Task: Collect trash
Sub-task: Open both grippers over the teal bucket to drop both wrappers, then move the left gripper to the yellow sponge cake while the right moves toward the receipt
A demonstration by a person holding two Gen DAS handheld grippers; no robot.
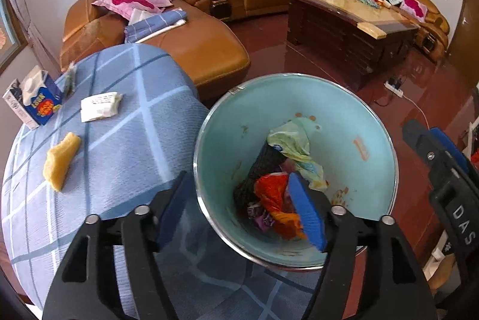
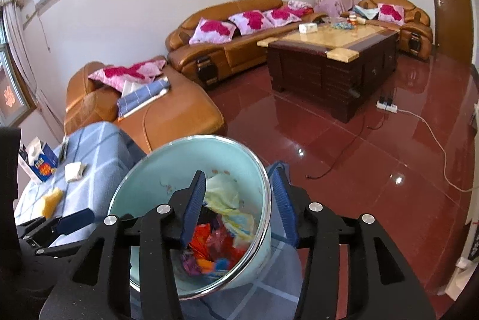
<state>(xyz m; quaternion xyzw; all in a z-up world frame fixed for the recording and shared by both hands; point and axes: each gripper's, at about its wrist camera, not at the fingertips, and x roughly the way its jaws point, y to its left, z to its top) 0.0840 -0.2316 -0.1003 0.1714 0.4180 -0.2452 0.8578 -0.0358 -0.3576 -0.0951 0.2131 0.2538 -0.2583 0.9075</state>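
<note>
Black left gripper (image 1: 239,200), blue-padded fingers (image 1: 308,215), silver screws, "DAS" marking.

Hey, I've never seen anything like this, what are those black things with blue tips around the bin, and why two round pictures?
Those are two handheld claws; a person carries one in each hand. Each round picture comes from a fisheye camera on one claw. The left claw and right claw each straddle the rim of the mint-green bin, which holds colourful wrappers. Both are open and hold nothing. On the blue checked cloth lie a yellow sponge, a white packet and a tissue box.
</note>
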